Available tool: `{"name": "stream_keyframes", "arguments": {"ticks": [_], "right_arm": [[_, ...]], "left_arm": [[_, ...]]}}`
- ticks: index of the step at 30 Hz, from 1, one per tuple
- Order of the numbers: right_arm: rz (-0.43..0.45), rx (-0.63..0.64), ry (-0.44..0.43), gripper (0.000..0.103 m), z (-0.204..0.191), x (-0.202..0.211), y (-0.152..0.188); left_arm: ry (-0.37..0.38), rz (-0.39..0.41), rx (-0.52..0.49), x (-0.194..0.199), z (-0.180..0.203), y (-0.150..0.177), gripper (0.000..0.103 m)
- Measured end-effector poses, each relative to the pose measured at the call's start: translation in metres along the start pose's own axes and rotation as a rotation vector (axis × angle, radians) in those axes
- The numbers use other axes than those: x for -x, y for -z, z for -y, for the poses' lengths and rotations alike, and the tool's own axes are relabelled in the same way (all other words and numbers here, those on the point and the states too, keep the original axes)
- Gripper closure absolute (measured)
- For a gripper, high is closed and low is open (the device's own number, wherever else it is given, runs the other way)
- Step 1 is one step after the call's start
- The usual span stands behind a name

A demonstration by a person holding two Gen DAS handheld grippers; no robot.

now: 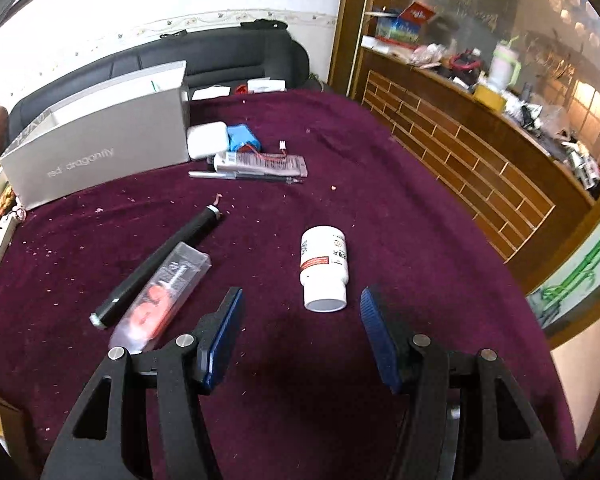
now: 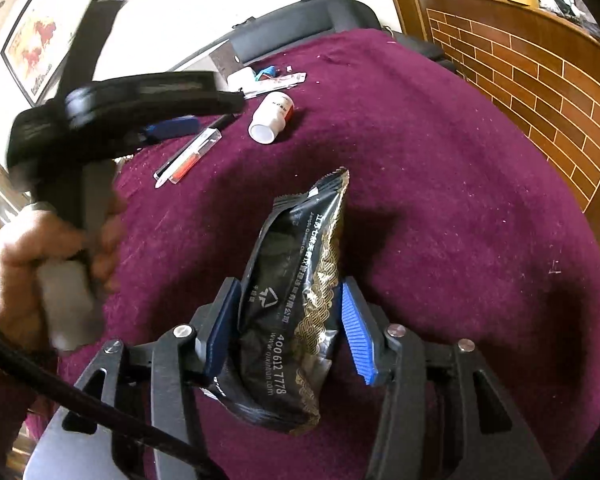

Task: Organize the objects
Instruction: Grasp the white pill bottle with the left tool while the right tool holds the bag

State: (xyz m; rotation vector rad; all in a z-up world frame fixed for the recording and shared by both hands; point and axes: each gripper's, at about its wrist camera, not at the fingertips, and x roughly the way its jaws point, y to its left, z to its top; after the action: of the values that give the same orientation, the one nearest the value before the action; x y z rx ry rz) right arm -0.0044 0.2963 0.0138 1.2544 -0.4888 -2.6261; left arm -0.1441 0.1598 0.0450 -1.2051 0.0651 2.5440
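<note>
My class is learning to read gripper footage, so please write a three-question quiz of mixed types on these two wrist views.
1. True or false: the left gripper is shut on the white bottle.
2. The right gripper holds: A) pen B) black snack packet C) battery.
3. Fill in: the white bottle lies on its ____ on the purple cloth.

Key: 1 false, its jaws stand open and empty; 2 B; 3 side.

Bright daylight, fisheye edges, perhaps motion blur.
</note>
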Motion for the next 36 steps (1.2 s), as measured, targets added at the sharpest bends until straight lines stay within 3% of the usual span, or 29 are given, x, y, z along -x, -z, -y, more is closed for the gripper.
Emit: {"name": "stream_keyframes", "arguments": {"ticks": [8, 12, 13, 15, 19, 25, 31, 36], "right_arm": [[-0.002, -0.002, -0.019, 0.051, 0.003, 0.001, 0.003], [-0.001, -0.013, -0.034, 0.051, 0.005, 0.001, 0.003], [-0.001, -0.014, -0.036, 0.051, 0.005, 0.0, 0.002], [0.0, -0.016, -0.039, 0.051, 0.005, 0.001, 0.002], [0.001, -0.016, -0.041, 0.051, 0.005, 0.0, 0.002], [0.004, -0.007, -0.041, 0.049, 0.006, -0.001, 0.002], [0.003, 0.015, -0.037, 0.042, 0.001, -0.002, 0.003], [-0.002, 0.048, 0.029, 0.045, -0.01, -0.004, 0.004]], "left_arm": [[-0.068, -0.048, 0.018, -0.04, 0.012, -0.002, 0.05], [-0.083, -0.045, -0.074, -0.053, 0.033, 0.004, 0.05], [-0.088, -0.027, -0.098, -0.051, 0.037, 0.006, 0.052], [-0.049, -0.034, -0.101, -0.048, 0.037, 0.006, 0.08], [-0.015, -0.056, -0.056, -0.039, 0.021, 0.005, 0.08], [0.003, -0.03, 0.012, 0.008, -0.018, 0.025, 0.08], [-0.009, -0.008, 0.076, 0.081, -0.063, 0.071, 0.08], [-0.11, 0.02, 0.095, 0.139, -0.096, 0.113, 0.08]]}}
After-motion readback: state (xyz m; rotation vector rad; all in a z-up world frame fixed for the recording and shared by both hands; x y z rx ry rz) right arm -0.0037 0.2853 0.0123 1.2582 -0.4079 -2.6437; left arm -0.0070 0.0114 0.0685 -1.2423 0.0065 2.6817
